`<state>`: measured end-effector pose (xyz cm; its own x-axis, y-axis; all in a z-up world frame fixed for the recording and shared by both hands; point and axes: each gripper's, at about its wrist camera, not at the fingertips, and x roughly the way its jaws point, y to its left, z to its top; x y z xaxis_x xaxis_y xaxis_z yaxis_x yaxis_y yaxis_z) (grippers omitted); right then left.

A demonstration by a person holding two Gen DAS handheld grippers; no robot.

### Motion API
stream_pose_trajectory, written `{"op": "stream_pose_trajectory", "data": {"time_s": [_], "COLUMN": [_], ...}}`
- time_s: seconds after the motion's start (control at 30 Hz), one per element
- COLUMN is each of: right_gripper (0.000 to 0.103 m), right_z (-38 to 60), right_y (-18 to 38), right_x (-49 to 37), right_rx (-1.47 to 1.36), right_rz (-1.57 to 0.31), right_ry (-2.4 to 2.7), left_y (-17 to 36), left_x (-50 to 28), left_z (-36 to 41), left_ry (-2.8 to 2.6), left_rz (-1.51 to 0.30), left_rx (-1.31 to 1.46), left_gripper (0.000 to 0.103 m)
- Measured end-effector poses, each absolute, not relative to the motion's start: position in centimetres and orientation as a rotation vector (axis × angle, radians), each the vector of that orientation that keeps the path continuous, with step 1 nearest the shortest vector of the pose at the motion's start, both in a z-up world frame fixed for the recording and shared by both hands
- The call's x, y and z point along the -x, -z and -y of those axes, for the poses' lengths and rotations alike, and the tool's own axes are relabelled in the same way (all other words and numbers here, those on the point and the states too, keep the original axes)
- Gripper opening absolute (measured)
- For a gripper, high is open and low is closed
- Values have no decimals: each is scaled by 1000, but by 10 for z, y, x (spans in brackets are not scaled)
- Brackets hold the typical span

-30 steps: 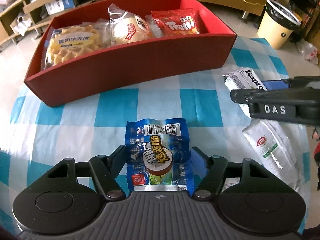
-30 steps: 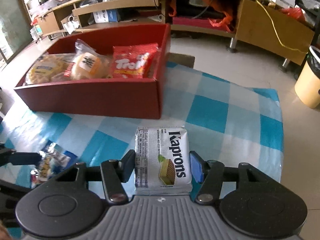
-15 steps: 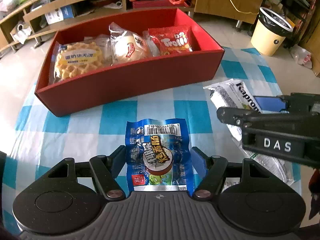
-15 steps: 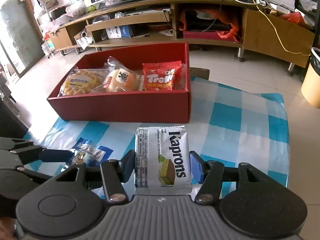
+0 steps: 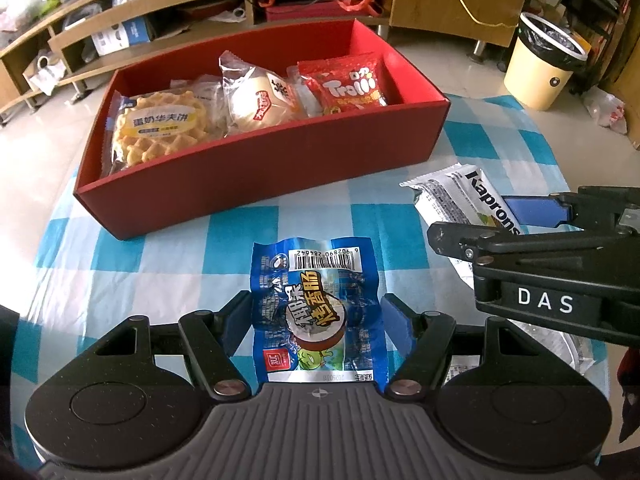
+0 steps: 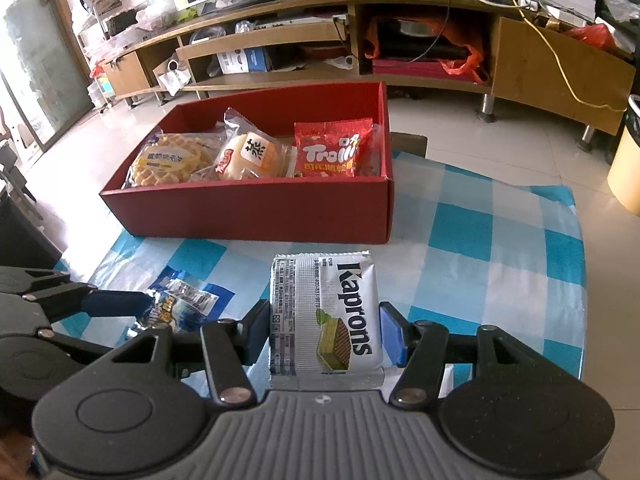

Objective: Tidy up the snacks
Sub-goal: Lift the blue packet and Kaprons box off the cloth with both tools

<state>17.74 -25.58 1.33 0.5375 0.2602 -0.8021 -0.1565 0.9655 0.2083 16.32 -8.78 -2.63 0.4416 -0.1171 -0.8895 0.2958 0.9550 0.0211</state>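
Note:
My left gripper [image 5: 316, 308] is shut on a blue sausage-snack packet [image 5: 316, 276], barcode end pointing away, held just above the checked tablecloth. The same packet [image 6: 180, 304] shows at the left fingers in the right wrist view. Over the cloth, my right gripper [image 6: 323, 316] is shut on a white Kaprons wafer packet [image 6: 324, 304], which is also visible as the wafer packet [image 5: 460, 196] to the right of the left gripper. A red box [image 5: 260, 172] beyond both grippers holds a waffle pack [image 5: 160, 128], a wrapped bun [image 5: 260, 100] and a red Trolli bag [image 5: 348, 84].
A white packet [image 5: 576, 352] lies on the cloth under the right gripper's body. The table's right edge [image 6: 580, 280] drops to a tiled floor. A cream bin [image 5: 548, 68] stands at the far right, and a low wooden TV cabinet [image 6: 400, 40] runs along the back.
Both grippers have lifted with their packets, so the red box looks smaller and farther. The right gripper with the wafer packet has come nearer the left one. Neither grip has changed.

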Motion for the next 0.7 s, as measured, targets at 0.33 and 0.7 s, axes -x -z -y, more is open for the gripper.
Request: {"op": "stream_pose_trajectory", "data": {"time_s": [0.33, 0.7], "right_gripper": [56, 58], "right_z": [251, 243], "right_y": [9, 25], "right_x": [-191, -196], "right_rx": [-67, -17], "right_rz": [-1025, -1058], "right_ry": [-244, -254], "left_y": [42, 58], "left_x": [-167, -167], "left_z": [86, 83], "left_ry": [226, 189], "left_rz": [-1114, -1130], "left_rx": [-219, -259], "left_gripper": [76, 89]}}
